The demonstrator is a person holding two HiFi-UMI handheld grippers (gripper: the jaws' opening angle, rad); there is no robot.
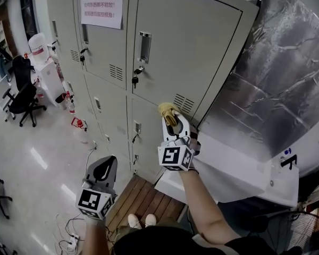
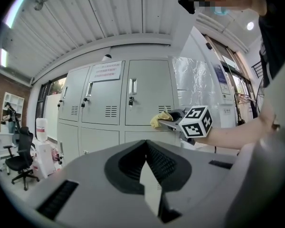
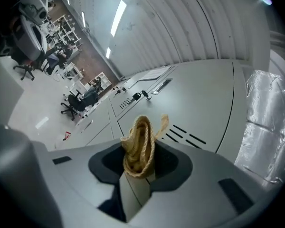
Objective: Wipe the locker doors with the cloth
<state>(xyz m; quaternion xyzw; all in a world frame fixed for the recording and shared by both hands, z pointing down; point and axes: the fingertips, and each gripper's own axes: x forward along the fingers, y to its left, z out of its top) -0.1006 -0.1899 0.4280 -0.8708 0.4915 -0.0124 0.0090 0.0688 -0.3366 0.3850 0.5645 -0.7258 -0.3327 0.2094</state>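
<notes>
**A:** Where is the left tool [image 1: 107,162]?

**B:** It's low and well back from the lockers [image 1: 95,47]. Its jaws are pressed together on nothing.

**A:** And the right tool [image 1: 173,123]?

**B:** It's much nearer. Its jaws are clamped on the yellow cloth [image 1: 167,110], which bunches out past the tips. The door [image 1: 191,41] lies straight ahead of it. The cloth is at the door's lower corner, beside the vent slots [image 1: 183,104] and just above the seam. I can't tell whether it touches.

**A:** Is there room to move?

**B:** Most of the bare panel lies up and left of the tool, as far as the handle [image 1: 144,47] and padlock [image 1: 135,78]. To its right the door's edge is near, and past that is the foil sheet [image 1: 287,84]. I'd judge the strokes should run upward and leftward.
</notes>
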